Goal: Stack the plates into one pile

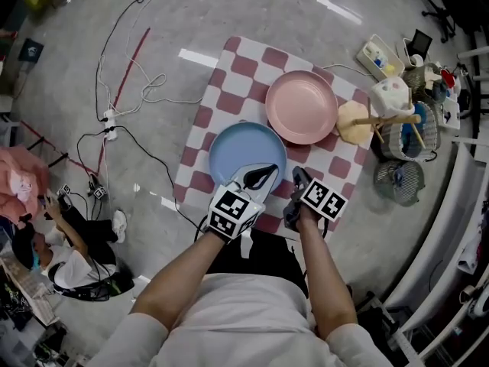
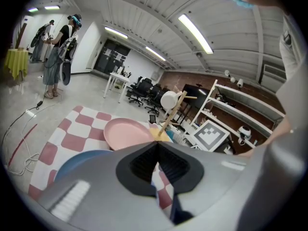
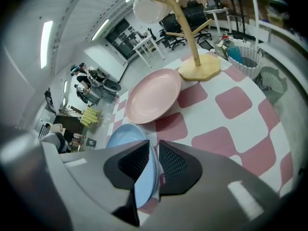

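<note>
Mat (image 1: 243, 71) of pink and white checks lies on the grey floor, and both plates rest on it, unstacked. The pink plate (image 1: 301, 107) sits on the far part of the mat, its right rim just beside the flat base of a wooden mug tree (image 1: 357, 121) that carries a white mug (image 1: 391, 94). The blue plate (image 1: 243, 147) lies nearer the person, just beside the pink one and to its left. The right tool (image 1: 299, 179) is at the blue plate's near right edge. The right gripper view shows its two jaws drawn close with the plate's rim running up between the black ribbed pads, so it is clamped on that rim. The left tool (image 1: 260, 177) hangs over the near side of the same plate. In the left gripper view its jaws meet at the tips with nothing between them, with the blue plate below and to the left and the pink plate beyond. The two tools are close side by side, their marker cubes towards the person. White and black cables (image 1: 126, 90) trail over the floor left of the mat
</note>
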Tool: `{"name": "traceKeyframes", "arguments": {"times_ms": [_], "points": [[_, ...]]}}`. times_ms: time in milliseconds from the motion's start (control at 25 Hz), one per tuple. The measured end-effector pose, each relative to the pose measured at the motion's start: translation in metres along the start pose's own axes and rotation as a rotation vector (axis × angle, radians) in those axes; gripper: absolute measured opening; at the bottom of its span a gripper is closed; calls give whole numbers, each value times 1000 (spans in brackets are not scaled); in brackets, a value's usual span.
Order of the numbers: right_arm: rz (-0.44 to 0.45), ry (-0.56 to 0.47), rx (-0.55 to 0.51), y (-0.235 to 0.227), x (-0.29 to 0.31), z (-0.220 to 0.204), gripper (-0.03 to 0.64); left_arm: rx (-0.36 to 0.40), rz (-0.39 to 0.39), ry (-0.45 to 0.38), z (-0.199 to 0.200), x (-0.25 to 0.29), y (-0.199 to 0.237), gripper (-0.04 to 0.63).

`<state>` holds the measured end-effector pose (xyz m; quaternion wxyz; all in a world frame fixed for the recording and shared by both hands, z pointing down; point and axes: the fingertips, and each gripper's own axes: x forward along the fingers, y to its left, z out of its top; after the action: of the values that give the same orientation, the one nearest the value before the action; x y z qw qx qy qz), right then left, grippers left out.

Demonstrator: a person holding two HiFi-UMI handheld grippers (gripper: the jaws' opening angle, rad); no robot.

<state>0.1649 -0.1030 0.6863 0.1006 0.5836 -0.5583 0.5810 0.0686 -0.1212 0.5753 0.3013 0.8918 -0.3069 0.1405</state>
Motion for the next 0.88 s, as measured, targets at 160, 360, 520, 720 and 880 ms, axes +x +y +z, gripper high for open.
{"name": "traceKeyframes", "arguments": {"times_ms": [160,360,520,720,880], "points": [[36,-47,103,-8,8,16,58,11,-11,18,-1,22,2,6],[72,-119,230,-18,20,38,58,21,-27,40,-4,43,4,6],[78,-163,320,-27,33,56,60,21,-40,51,-6,54,6,6],[46,-185,401,-40,48,68,61,23,-49,58,-6,64,15,6],[39,-188,437,-43,57,71,77,20,-51,59,-4,69,21,6]]}}
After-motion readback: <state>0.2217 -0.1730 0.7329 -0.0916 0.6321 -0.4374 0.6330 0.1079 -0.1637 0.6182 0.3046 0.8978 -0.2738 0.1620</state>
